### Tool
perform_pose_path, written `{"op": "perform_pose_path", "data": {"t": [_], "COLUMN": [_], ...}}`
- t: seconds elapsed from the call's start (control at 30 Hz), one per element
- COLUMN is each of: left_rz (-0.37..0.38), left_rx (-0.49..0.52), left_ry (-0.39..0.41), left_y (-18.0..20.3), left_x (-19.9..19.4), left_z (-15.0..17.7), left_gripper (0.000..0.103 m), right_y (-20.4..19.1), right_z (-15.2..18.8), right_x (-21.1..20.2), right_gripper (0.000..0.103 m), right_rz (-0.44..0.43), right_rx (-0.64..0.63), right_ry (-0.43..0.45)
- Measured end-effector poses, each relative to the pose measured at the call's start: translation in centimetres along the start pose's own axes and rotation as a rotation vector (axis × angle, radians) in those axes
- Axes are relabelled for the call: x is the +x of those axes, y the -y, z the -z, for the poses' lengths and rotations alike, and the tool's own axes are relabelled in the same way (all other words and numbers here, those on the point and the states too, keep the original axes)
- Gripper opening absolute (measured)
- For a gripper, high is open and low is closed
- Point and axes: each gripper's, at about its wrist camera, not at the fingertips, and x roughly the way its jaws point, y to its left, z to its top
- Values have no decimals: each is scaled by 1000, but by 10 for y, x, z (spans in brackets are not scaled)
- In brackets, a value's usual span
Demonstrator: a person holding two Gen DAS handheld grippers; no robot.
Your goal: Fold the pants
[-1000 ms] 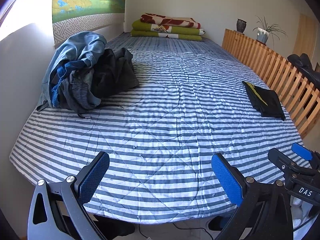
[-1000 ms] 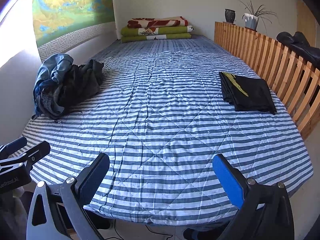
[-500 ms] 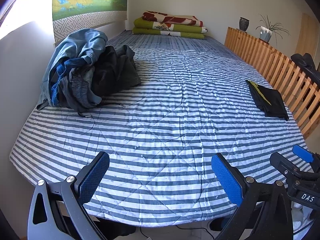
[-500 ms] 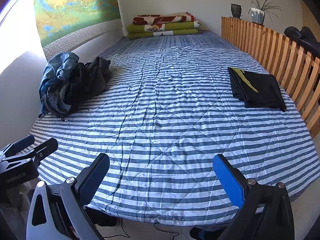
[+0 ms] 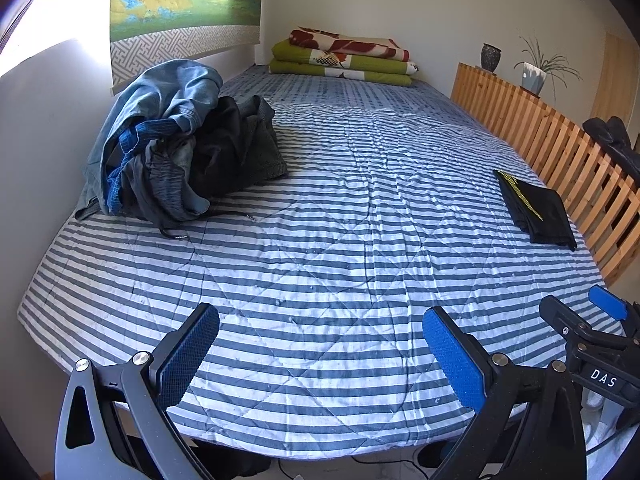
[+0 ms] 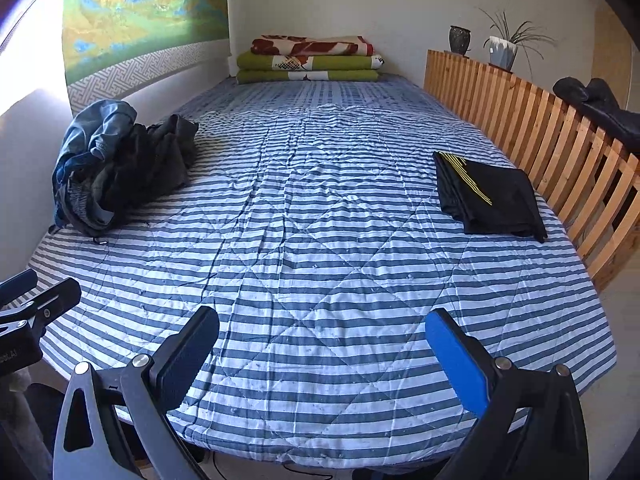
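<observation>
Several unfolded pants (image 5: pixel 176 148) are heaped at the upper left of the frame, now seen nearer than a second ago; one folded pair (image 6: pixel 488 196) is laid at the right. Left gripper (image 5: pixel 320 350) and right gripper (image 6: pixel 322 354) are held released and empty, so a new pickup is judged next.

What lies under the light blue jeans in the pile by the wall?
Under the jeans lie a dark blue garment, grey fabric and a dark garment. How many pieces there are, and what is deeper down, is covered.
</observation>
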Motion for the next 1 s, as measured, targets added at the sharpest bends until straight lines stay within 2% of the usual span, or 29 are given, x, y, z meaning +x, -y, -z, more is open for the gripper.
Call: {"op": "perform_pose_path", "data": {"t": [0.17, 0.47, 1.0], "left_rz": [-6, -6, -6], "left_rx": [-11, -8, -15], "left_ry": [12, 18, 22], "left_y": [-10, -13, -16], "left_x": [-5, -7, -5], "left_z": [-1, -5, -7], "left_gripper": [103, 103, 103], "right_y": [0, -7, -17], "right_z": [-4, -7, -12], "right_x": [3, 2, -2], "right_gripper": [102, 102, 102], "right_rz": [21, -17, -28], "right_rx": [18, 3, -21], "right_ry": [-4, -11, 6]}}
